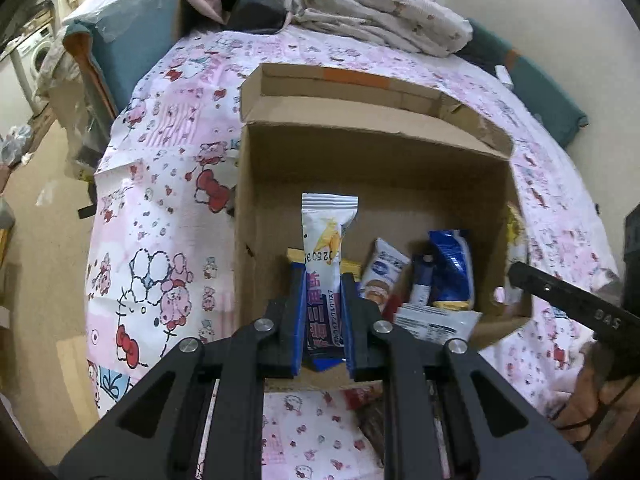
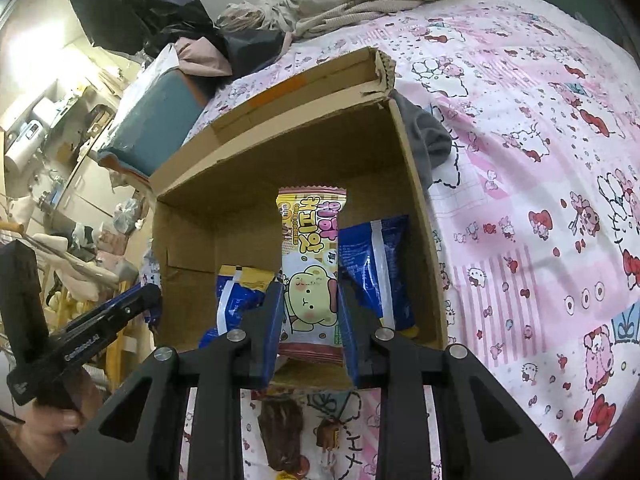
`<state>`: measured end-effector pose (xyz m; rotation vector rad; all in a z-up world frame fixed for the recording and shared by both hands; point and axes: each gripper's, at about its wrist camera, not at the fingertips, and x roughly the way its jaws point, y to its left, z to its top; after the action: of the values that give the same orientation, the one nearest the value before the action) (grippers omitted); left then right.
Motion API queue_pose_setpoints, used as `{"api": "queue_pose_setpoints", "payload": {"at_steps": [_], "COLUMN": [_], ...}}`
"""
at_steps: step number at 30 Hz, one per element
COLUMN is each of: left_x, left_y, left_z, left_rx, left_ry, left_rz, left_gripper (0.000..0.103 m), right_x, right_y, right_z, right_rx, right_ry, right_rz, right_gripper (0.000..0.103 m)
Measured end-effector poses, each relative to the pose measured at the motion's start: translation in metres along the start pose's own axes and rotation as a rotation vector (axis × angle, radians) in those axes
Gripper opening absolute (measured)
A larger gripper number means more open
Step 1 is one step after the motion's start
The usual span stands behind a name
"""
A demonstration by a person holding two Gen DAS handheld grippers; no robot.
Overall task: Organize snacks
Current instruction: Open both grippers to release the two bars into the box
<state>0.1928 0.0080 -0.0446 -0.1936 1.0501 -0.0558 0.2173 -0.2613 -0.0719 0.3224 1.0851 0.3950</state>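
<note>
Tool over cardboard box, snack packets beneath.

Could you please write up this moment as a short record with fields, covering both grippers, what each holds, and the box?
left gripper: shut on a white and blue snack packet, held upright over the box
right gripper: shut on a yellow bear snack packet, also upright over the box
cardboard box: open, flaps up, resting on a pink cartoon bedsheet
box contents: several packets already inside, among them a blue packet
outside the box: brown wrapped snacks on the sheet, near side
</note>
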Motion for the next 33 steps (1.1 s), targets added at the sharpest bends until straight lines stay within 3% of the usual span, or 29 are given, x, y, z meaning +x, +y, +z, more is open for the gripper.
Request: {"api": "queue_pose_setpoints", "payload": {"at_steps": [8,21,23,24,25,26,28,30,33], "left_x": [0.004,0.001,0.0,-0.001,-0.002,-0.004,-0.007,-0.008,-0.008], "left_y": [-0.007,-0.012,-0.013,-0.014,-0.016,-0.016,-0.019,-0.02,-0.019], "left_z": [-0.002,0.001,0.001,0.001,0.0,0.0,-0.001,0.0,0.001], "left_rx": [0.019,0.063,0.069,0.072,0.074,0.075,0.08,0.079,0.066], "left_ry": [-0.005,-0.041,-0.043,-0.043,-0.046,-0.051,-0.06,-0.059,-0.046], "left_rz": [-0.026,-0.005,-0.009,-0.012,-0.015,-0.018,-0.012,-0.013,-0.015], "left_gripper": [0.013,0.015,0.02,0.03,0.041,0.047,0.069,0.078,0.078], "right_x": [0.012,0.018,0.017,0.016,0.015,0.014,0.013,0.013,0.014], "right_y": [-0.002,-0.001,0.0,-0.001,-0.002,-0.003,-0.005,-0.006,-0.005], "right_z": [-0.003,0.0,0.0,0.001,0.001,0.001,0.003,0.003,0.003], "right_rx": [0.009,0.024,0.026,0.031,0.044,0.052,0.055,0.061,0.06], "right_ry": [0.037,0.045,0.039,0.036,0.03,0.023,0.019,0.02,0.027], "right_rz": [-0.024,0.001,0.003,0.007,0.014,0.016,0.012,0.013,0.01], "right_gripper": [0.028,0.031,0.036,0.043,0.062,0.073,0.073,0.073,0.073]}}
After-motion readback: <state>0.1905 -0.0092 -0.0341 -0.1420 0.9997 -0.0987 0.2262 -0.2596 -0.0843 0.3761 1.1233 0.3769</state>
